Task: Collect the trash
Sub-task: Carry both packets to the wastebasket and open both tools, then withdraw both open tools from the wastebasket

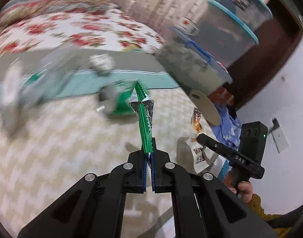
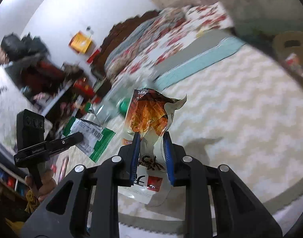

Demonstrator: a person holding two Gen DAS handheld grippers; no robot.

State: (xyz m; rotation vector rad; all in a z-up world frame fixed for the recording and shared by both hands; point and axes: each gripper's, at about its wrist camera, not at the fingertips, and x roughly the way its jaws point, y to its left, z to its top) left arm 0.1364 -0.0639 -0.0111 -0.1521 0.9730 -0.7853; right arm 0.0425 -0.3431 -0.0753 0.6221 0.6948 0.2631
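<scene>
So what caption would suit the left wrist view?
Left gripper shut on a green wrapper above a zigzag-patterned bedspread.

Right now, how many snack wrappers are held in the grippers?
2. A green wrapper is pinched in the shut left gripper; an orange wrapper sits between the right gripper fingers. Blur may hide others.

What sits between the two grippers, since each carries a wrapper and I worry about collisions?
Nothing solid: in the left wrist view only bare zigzag bedcover separates the left gripper, shut on the green wrapper, from the right gripper.
</scene>
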